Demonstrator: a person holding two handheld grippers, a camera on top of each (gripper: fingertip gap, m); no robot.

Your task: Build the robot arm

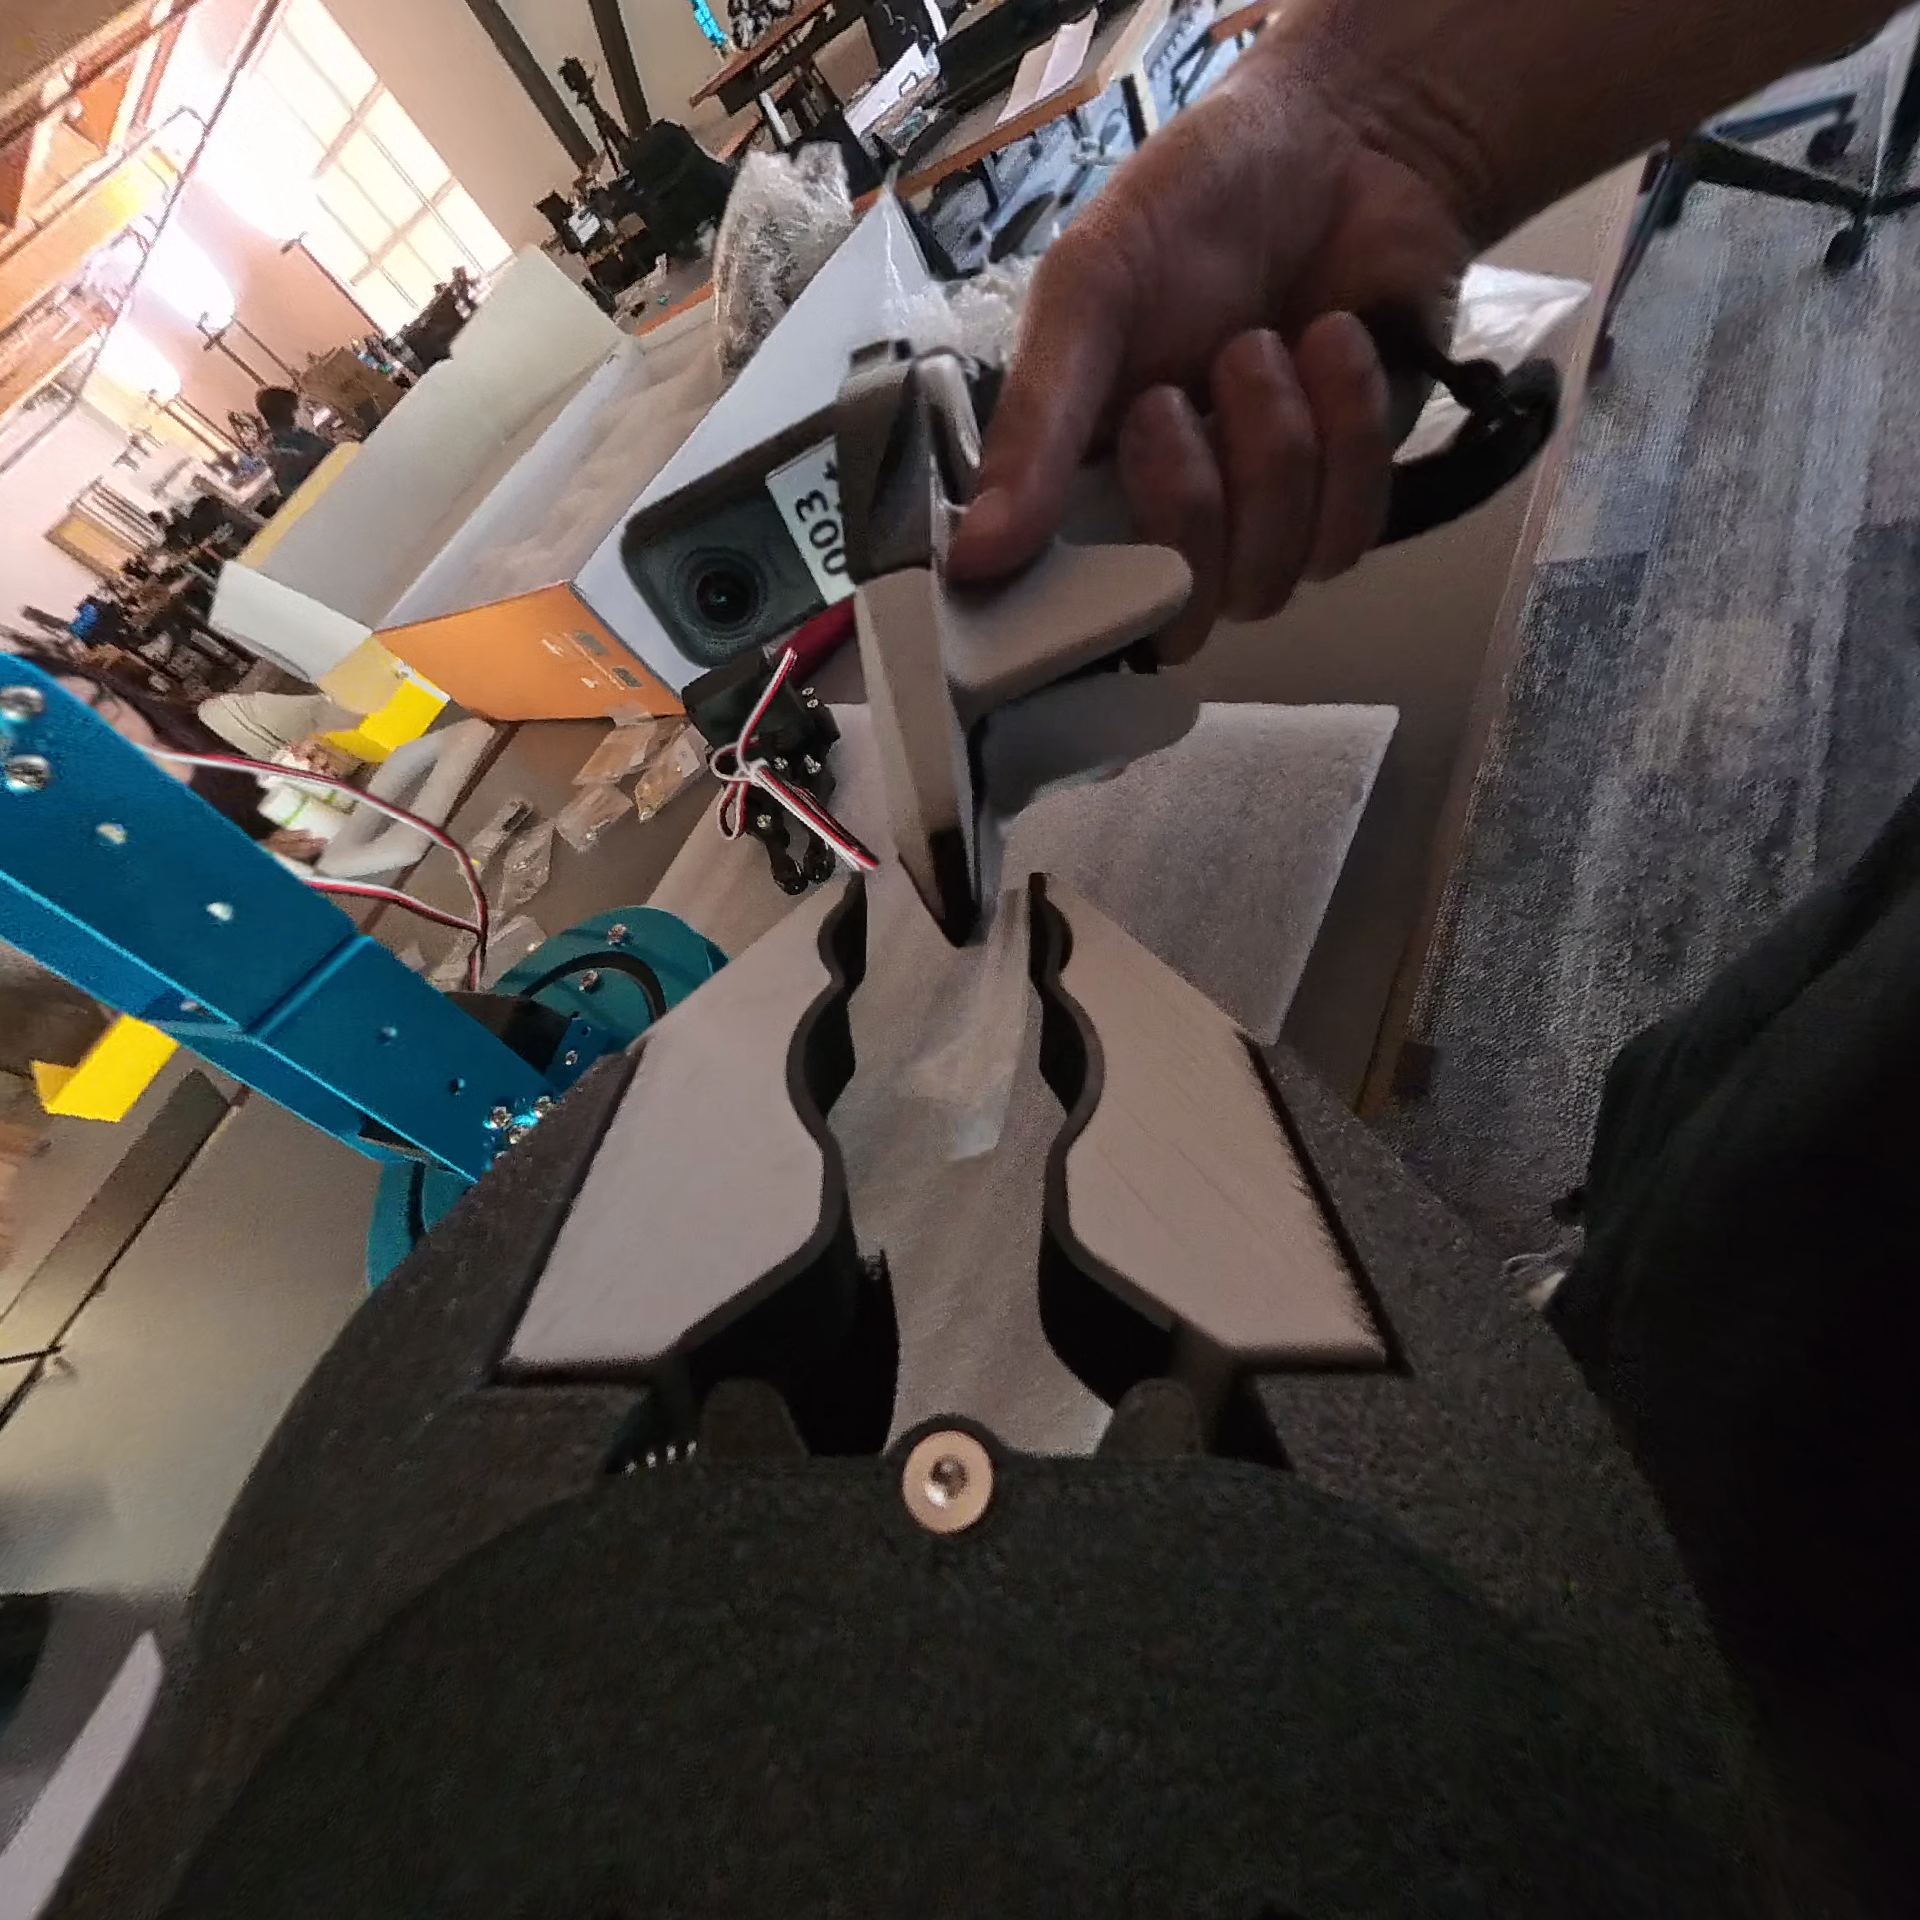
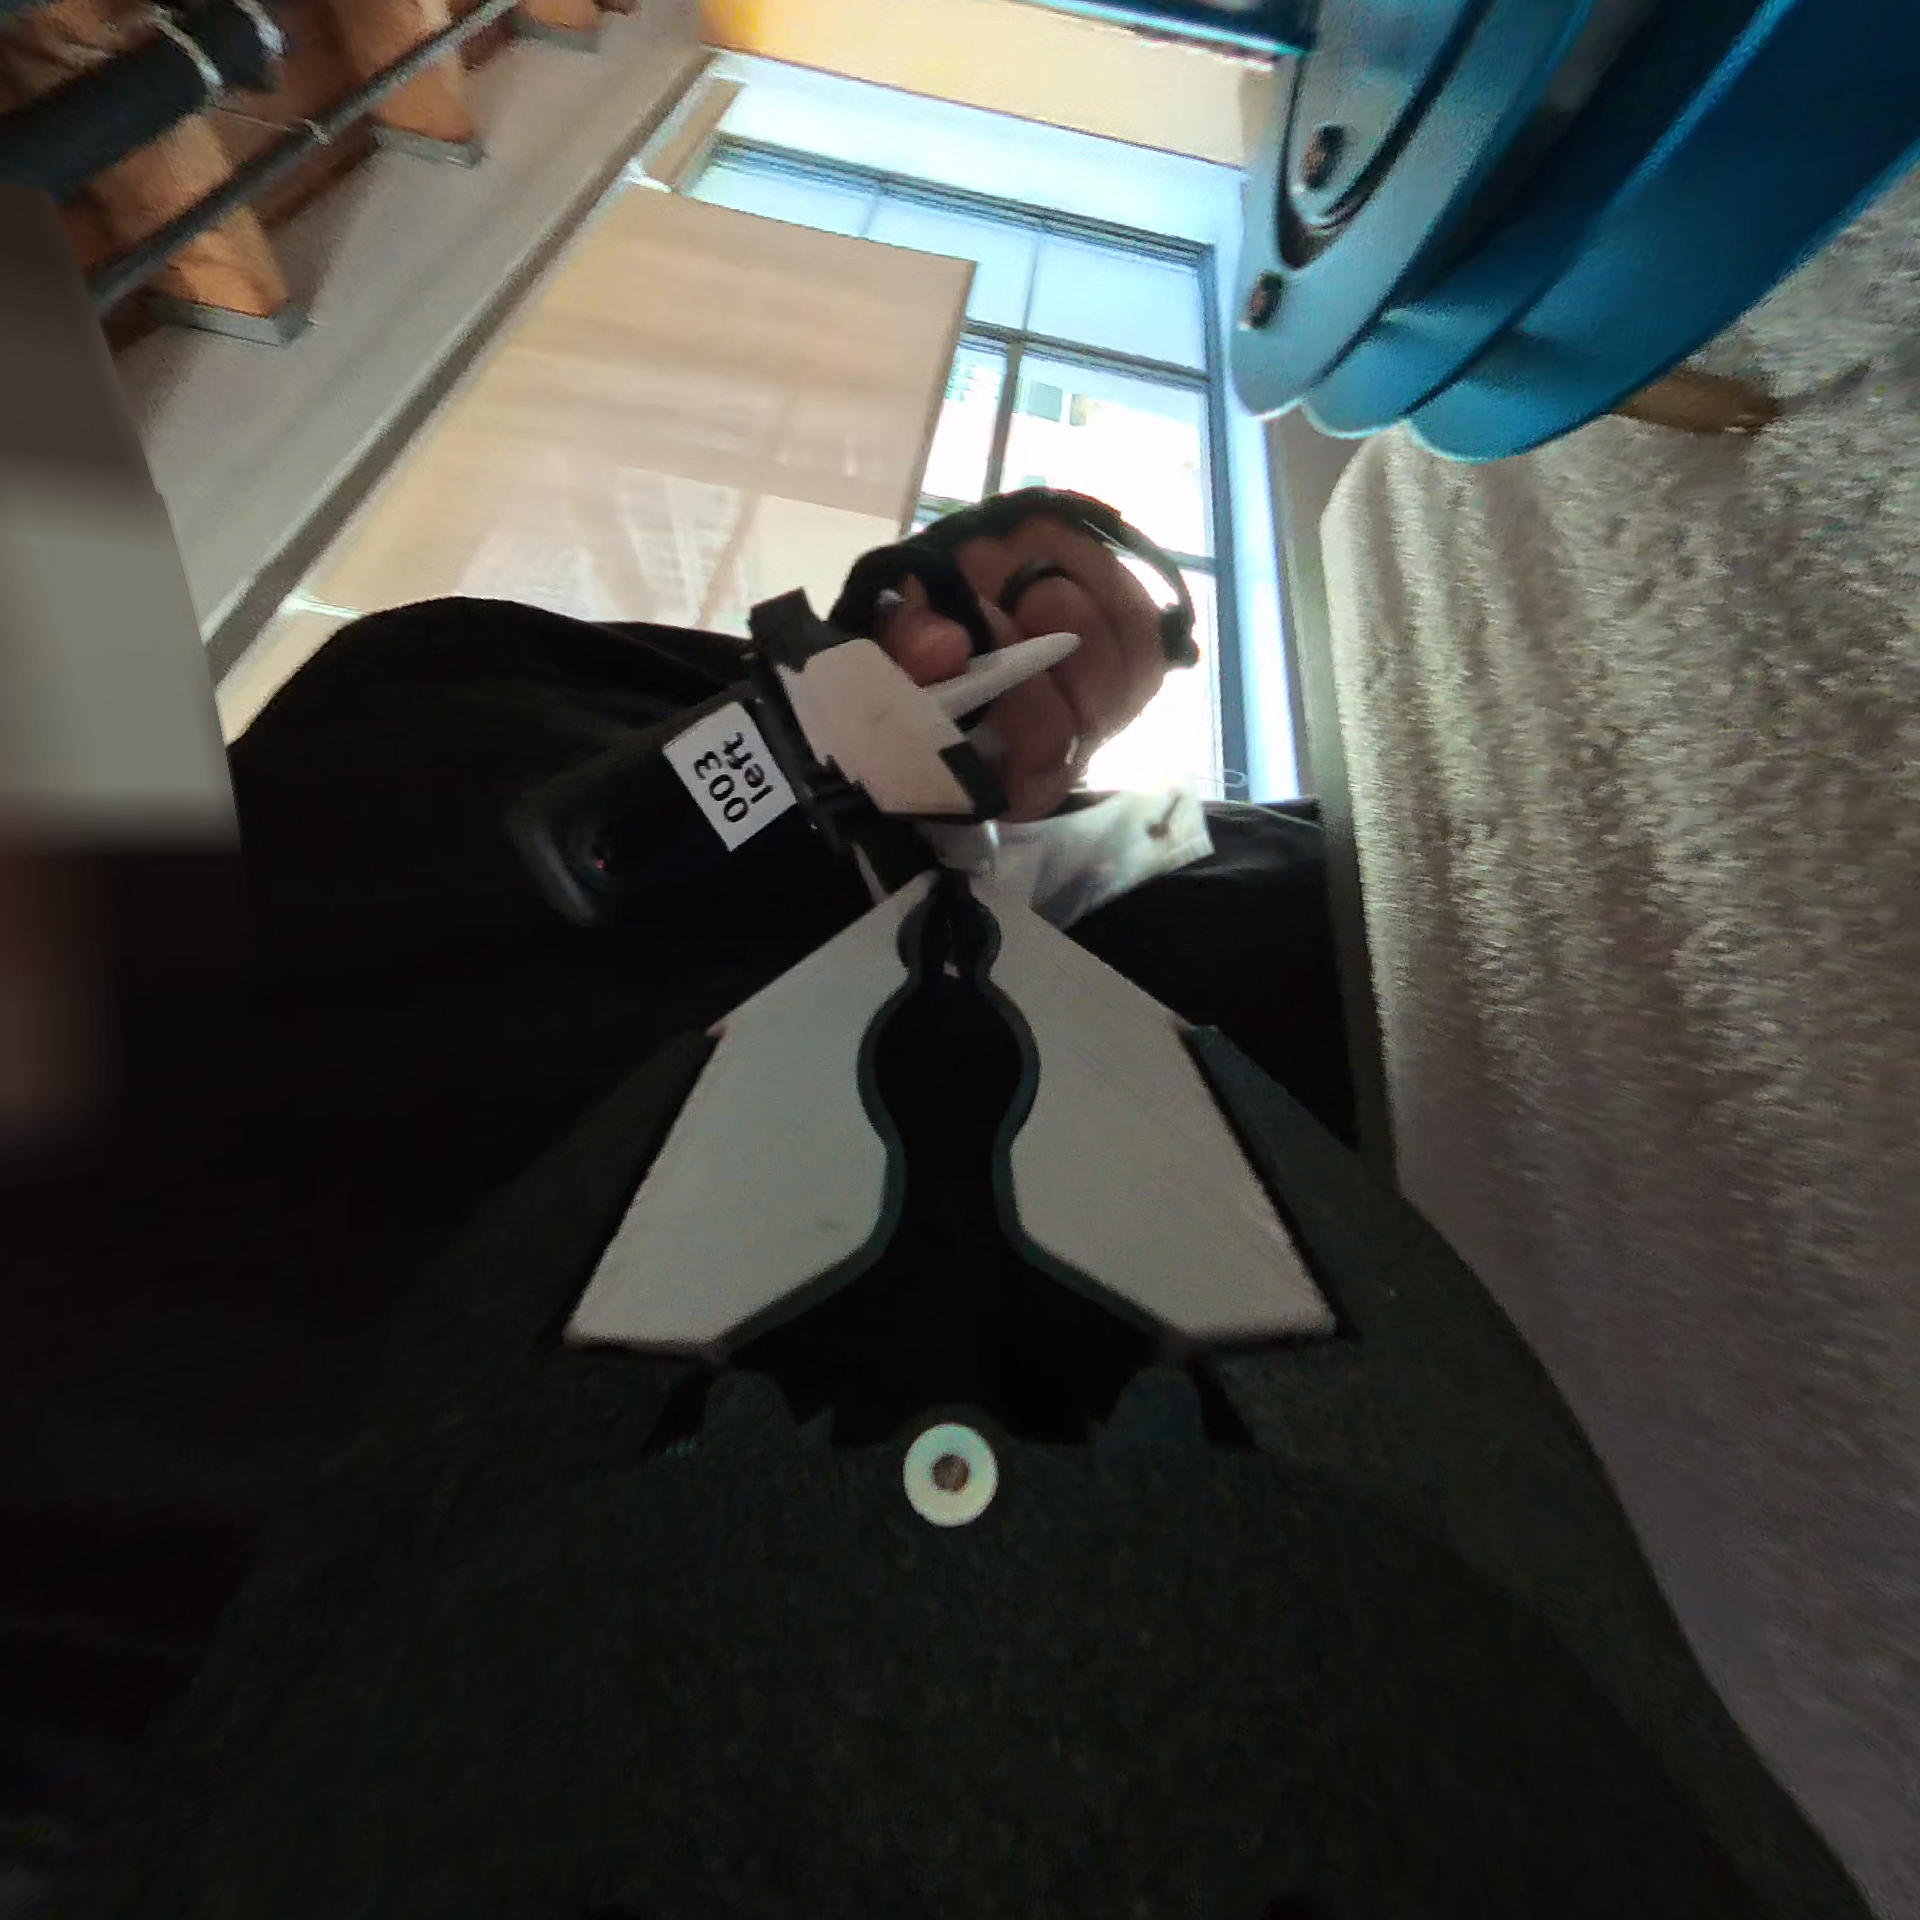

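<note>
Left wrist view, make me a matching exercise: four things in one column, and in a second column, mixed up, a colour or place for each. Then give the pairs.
Things
1. metal arm
2. box
3. foam sheet
4. office chair

Colour or place
A. orange, left of centre
B. bright blue, at the left edge
C. top right corner, on the carpet
D. white, flat on the table right of centre

Pairs: 1-B, 2-A, 3-D, 4-C
</note>
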